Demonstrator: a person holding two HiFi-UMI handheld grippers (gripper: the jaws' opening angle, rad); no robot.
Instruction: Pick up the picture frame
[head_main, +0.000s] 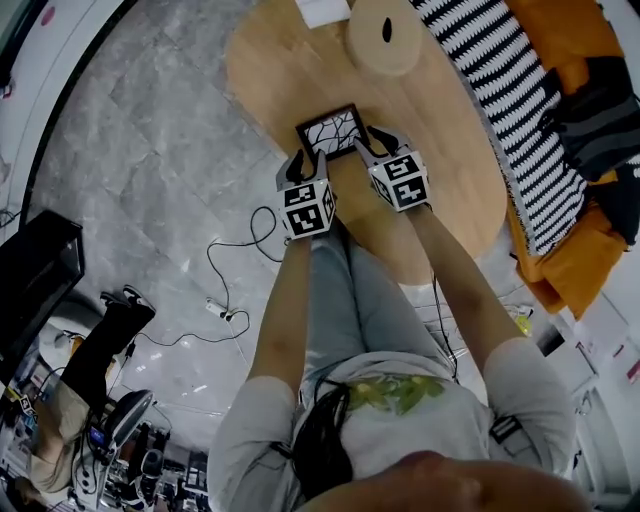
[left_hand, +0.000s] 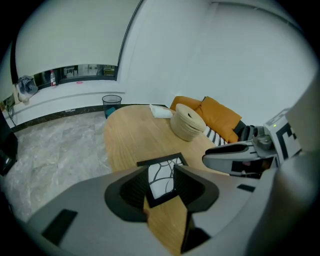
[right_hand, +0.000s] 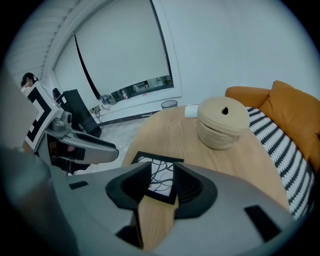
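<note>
On table (head_main: 262, 70), with left gripper (head_main: 306, 160) and right gripper (head_main: 374, 142) spread at picture frame (head_main: 332, 128) corners: risk of shoving frame away through uneven closing.

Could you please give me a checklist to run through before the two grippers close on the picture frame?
1. Left gripper jaws apart: ok.
2. Right gripper jaws apart: ok.
3. Picture frame shows in the gap between each gripper's jaws: ok.
4. Frame lies on the table with nothing resting on it: ok.
5. Woven basket stands apart from the frame, beyond it: ok.
6. Jaws low enough to straddle the frame's near edge: cannot tell.
</note>
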